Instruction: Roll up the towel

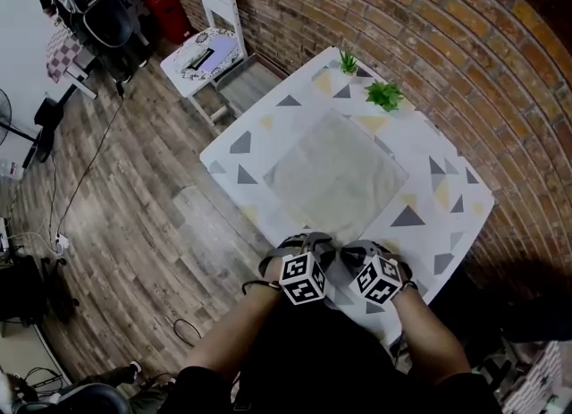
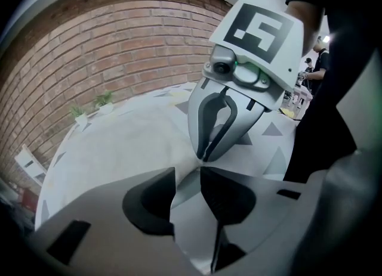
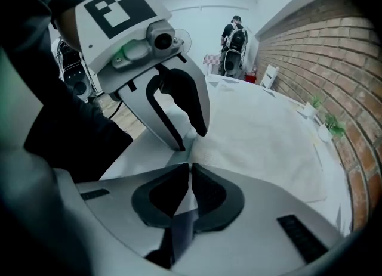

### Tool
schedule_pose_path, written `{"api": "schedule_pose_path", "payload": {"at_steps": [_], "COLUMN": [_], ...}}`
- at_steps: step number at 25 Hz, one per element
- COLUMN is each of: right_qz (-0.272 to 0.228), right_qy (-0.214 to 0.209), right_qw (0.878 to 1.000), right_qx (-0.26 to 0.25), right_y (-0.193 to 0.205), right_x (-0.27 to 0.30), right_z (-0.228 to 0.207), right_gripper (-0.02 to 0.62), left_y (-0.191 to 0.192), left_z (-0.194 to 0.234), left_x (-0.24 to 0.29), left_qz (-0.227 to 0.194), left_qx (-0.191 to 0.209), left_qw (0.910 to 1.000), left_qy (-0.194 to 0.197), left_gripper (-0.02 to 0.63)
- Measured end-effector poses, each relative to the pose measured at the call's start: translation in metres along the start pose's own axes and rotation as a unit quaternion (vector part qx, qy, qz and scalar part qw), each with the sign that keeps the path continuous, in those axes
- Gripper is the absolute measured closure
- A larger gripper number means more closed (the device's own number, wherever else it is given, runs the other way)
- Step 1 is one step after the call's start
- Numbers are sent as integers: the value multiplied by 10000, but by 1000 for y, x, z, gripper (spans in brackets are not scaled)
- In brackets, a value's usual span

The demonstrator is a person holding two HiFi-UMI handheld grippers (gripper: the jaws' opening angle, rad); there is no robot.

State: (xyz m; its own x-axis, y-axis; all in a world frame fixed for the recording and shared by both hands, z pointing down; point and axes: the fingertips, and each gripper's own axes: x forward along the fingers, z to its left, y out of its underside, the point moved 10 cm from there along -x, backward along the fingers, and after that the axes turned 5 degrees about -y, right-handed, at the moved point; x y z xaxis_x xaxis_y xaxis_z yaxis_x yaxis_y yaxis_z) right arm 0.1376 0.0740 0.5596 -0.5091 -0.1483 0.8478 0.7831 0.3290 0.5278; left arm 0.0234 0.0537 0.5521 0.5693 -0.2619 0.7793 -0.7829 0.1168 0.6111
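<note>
Towel point(image 1: 335, 180) lies flat mid-counter point(image 1: 447, 202). It is near-square with no clear long axis, set diamond-wise, one corner pointing at the person. Right tongs point(image 3: 189, 166) are pinched on that near corner. Left tongs point(image 2: 188, 170) are open, just beside them.

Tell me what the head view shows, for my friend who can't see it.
A grey towel lies flat on a white table with triangles on it. The left hand-held gripper and right hand-held gripper meet at the towel's near corner. Two plants stand at the far edge, by a brick wall.
</note>
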Motion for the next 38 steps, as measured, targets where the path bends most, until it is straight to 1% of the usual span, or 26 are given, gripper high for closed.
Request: {"api": "schedule_pose_path", "payload": {"at_steps": [7, 9, 10, 13, 16, 18, 19, 21, 22, 23, 24, 27, 31, 33, 36, 38], "right_qz": [-355, -444, -477, -510, -409, -350, -354, -398, -418, -430, -426, -289, -44, 78, 306, 381], "right_qy": [-291, -312, -306, -269, -253, -278, -278, -243, -224, -227, -268, -445, -496, -536, -558, -575], "right_qw": [9989, 9985, 9984, 9982, 9987, 9989, 9989, 9988, 9988, 9987, 9986, 9982, 9970, 9960, 9955, 9952], "right_qx": [51, 41, 49, 134, 185, 158, 146, 147, 146, 148, 160, 263, 585, 717, 707, 692], "right_y": [-17, -22, -24, -26, -25, -24, -24, -24, -25, -25, -25, -25, -23, -23, -25, -27], "right_x": [-20, -27, -31, -36, -34, -31, -30, -28, -27, -26, -24, -18, -5, 3, 11, 13], "right_z": [-1, -1, -2, -4, -4, -2, -2, -1, -1, -2, -2, -2, -10, -14, -17, -19], "right_gripper": [563, 565, 565, 565, 550, 476, 466, 472, 492, 535, 555, 558, 558, 558, 557, 555], "left_y": [-5, -7, -8, -8, -6, -5, -5, -3, -2, -1, 1, 5, 9, 11, 11, 7], "left_z": [-6, -7, -7, -4, -1, 2, 3, 5, 6, 6, 6, 4, 4, 4, 2, 0], "left_x": [4, 3, 2, -1, -2, -3, -4, -5, -5, -5, -4, -3, -1, -2, -7, -11], "left_qz": [44, 5, -24, -117, -155, -177, -192, -201, -187, -162, -127, -13, 68, 109, 113, 53], "left_qx": [455, 517, 518, 429, 282, 120, 24, -156, -220, -254, -260, -191, -155, -115, 178, 480], "left_qw": [9990, 9987, 9986, 9990, 9991, 9987, 9982, 9964, 9954, 9947, 9942, 9936, 9934, 9941, 9967, 9970], "left_qy": [-19, 21, 41, 103, 274, 460, 574, 814, 913, 986, 1035, 1111, 1137, 1076, 781, 611], "left_gripper": [474, 477, 490, 558, 577, 580, 580, 580, 580, 580, 580, 580, 578, 577, 568, 537]}}
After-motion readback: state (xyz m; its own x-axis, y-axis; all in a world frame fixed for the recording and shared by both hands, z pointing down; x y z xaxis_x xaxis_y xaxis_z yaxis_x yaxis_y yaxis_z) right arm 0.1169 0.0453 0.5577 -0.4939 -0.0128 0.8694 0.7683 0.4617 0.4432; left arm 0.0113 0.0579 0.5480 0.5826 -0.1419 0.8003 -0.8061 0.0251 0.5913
